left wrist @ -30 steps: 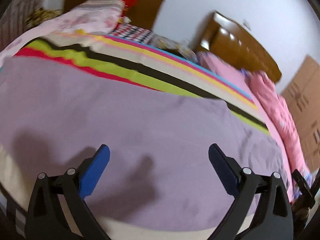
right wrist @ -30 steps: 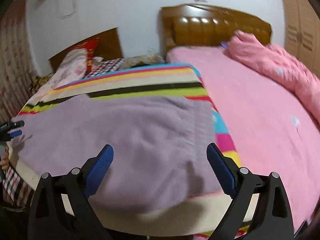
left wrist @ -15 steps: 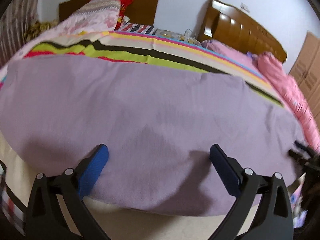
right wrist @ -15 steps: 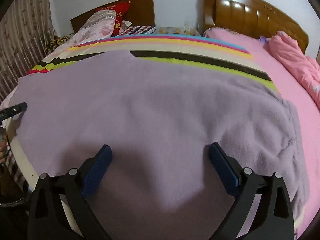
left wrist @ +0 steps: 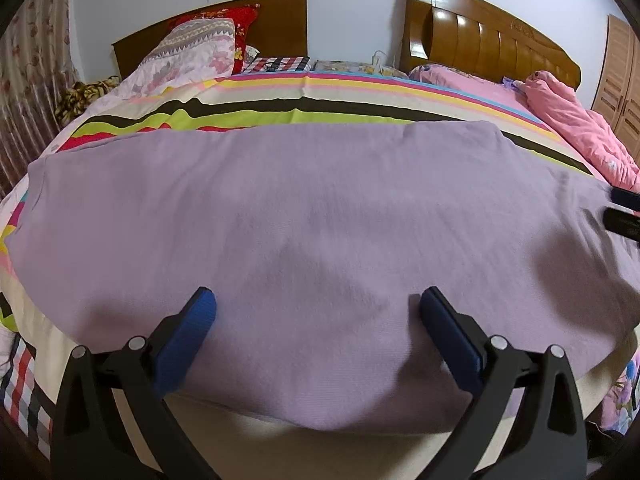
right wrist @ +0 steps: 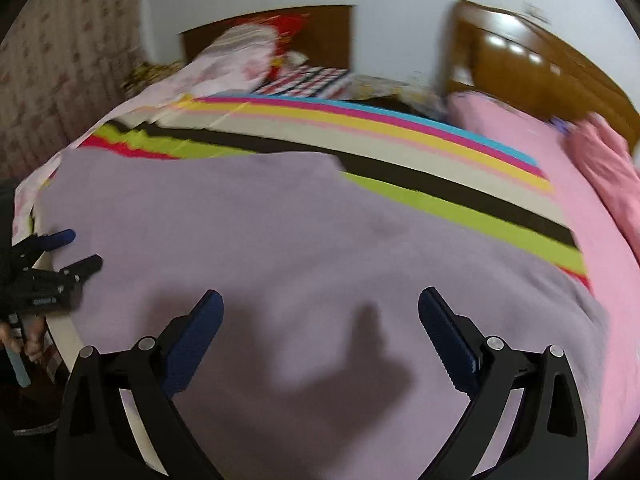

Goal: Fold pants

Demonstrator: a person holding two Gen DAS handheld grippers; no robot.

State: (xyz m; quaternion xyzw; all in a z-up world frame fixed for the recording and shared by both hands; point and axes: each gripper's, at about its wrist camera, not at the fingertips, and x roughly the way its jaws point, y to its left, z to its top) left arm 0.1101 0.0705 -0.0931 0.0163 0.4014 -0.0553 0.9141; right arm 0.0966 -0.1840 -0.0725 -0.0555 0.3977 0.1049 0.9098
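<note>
Striped bedspread (left wrist: 304, 112) under flat lilac pants (left wrist: 320, 216), both tools agape.

pants (left wrist: 320, 220) flat on striped bedspread (left wrist: 320, 100) | pillows (left wrist: 200, 48) behind | second bed (left wrist: 500, 92) right
</note>
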